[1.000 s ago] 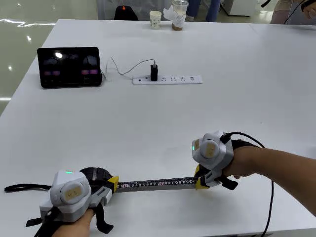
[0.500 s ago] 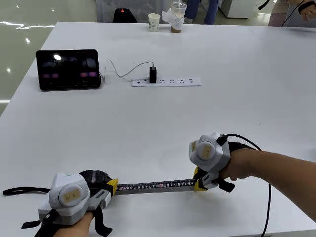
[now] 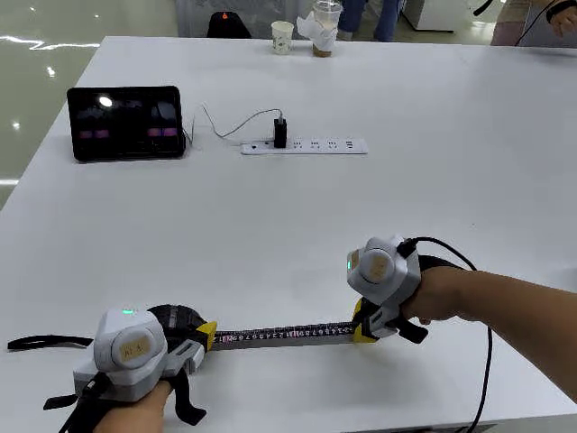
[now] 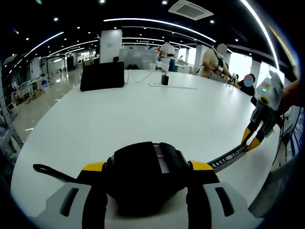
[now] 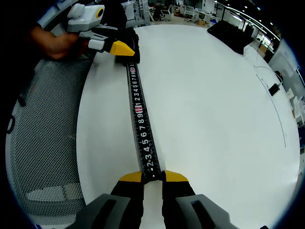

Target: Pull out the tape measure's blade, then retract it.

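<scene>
Black, rounded tape measure case (image 3: 176,322): sits at the near left of the white desk (image 3: 361,225), clamped on both sides by the left claw (image 4: 147,167). Pulled-out blade (image 5: 140,124): runs flat and straight rightward, numbers 1 to 9 facing up, tip pinched in the right claw (image 5: 153,176).

Bench: broad white matte rectangular table (image 3: 379,99), evenly lit.
Floor: glossy pale floor (image 3: 45,63), mirroring lamps.
Ceiling: dark ceiling (image 4: 71,14); long white light strips (image 4: 157,21); small round spotlights (image 4: 56,19); square air vent (image 4: 190,8).
Pillar: white square column (image 4: 110,45), beyond the table.
</scene>
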`<state>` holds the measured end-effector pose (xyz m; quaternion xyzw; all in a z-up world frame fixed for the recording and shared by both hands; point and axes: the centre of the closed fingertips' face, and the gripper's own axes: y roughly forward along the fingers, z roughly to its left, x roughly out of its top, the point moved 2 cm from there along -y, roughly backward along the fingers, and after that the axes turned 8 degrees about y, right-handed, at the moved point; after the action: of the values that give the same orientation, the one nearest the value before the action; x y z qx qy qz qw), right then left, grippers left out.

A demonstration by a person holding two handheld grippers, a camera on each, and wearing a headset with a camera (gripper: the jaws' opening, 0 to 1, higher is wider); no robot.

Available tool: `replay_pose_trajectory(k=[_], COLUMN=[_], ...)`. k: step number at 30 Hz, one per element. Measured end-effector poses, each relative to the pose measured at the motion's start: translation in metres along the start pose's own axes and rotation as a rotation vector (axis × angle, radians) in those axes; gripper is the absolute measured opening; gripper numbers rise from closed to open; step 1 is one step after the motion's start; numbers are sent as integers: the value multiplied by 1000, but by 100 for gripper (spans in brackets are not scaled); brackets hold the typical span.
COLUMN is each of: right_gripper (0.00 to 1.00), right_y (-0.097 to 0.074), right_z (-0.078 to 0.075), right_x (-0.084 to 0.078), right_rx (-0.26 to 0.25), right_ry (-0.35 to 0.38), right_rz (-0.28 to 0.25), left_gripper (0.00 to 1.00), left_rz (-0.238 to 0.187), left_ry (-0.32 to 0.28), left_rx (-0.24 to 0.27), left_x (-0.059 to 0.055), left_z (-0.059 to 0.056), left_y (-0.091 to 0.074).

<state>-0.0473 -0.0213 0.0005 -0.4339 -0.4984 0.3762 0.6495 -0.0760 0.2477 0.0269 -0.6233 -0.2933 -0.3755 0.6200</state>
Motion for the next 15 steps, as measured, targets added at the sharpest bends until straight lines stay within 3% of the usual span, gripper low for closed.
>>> replay_pose_trajectory(k=[15], right_gripper=[11], right_y=[1], right_z=[1], right_x=[1], right_rx=[-32], right_ry=[-4], right_rz=[33], left_gripper=[62], left_rz=[1], left_ry=[4], left_rx=[3], left_x=[0], left_z=[0], left_y=[0])
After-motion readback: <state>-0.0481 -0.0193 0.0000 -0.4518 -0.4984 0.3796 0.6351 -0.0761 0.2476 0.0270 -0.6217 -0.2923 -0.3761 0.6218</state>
